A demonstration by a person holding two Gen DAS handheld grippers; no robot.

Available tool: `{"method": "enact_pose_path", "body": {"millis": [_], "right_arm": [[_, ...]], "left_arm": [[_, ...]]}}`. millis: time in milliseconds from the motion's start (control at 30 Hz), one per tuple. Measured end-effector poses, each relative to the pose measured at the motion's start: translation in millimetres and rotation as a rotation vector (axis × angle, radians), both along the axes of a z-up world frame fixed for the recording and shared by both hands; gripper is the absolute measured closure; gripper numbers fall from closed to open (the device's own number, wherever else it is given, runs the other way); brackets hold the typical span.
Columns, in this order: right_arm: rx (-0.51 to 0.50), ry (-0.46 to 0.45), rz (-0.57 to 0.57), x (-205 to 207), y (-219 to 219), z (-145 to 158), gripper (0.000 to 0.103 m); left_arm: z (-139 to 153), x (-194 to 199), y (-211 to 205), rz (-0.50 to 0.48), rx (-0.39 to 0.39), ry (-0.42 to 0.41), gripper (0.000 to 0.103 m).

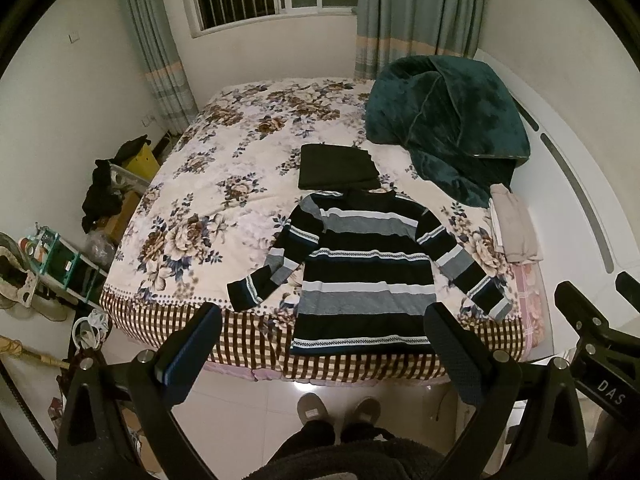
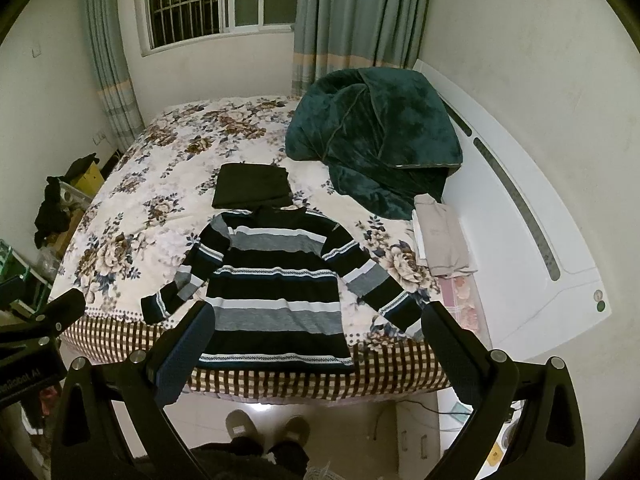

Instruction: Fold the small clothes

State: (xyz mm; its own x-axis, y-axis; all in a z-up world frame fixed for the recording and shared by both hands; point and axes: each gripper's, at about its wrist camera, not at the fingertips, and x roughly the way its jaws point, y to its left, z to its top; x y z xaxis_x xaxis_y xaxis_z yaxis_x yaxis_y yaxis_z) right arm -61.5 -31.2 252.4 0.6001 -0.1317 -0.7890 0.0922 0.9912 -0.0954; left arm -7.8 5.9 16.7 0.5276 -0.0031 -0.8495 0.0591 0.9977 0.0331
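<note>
The striped sweater [image 1: 356, 276] lies flat and face up on the near part of the bed [image 1: 224, 184], hem at the checked border by the bed's edge, collar pointing away, both sleeves spread out and down to either side. It looks like a soft, light knit that will drape and sag wherever it is not supported, and may stretch if pulled by one point. The sensible places to pinch are probably a cuff or a shoulder seam, where the cloth is doubled and gives the pads something to bite. Just beyond the collar sits a folded dark garment [image 1: 338, 166], touching or nearly so; a folded pale garment [image 1: 516, 222] rests near the right sleeve, below a heaped green blanket [image 1: 448, 128].

The left gripper [image 1: 320, 354] hangs above the hem, fingers spread wide and empty. The right gripper [image 2: 316, 350] hovers beside it, likewise wide apart, holding nothing. The person's slippers [image 1: 340, 408] show on the floor below.
</note>
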Motion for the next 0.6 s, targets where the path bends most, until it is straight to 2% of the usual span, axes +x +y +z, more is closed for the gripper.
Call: {"method": "enact_pose_path", "body": {"millis": [267, 600], "right_arm": [[0.004, -0.005, 0.005, 2.5, 6.5, 22.5, 0.000], [0.006, -0.011, 0.009, -1.3, 7.3, 21.3, 0.000]], "left_arm": [[3.4, 2.4, 3.2, 0.004, -0.001, -0.009, 0.000], [5.5, 3.4, 4.3, 0.004, 0.000, -0.015, 0.000]]}}
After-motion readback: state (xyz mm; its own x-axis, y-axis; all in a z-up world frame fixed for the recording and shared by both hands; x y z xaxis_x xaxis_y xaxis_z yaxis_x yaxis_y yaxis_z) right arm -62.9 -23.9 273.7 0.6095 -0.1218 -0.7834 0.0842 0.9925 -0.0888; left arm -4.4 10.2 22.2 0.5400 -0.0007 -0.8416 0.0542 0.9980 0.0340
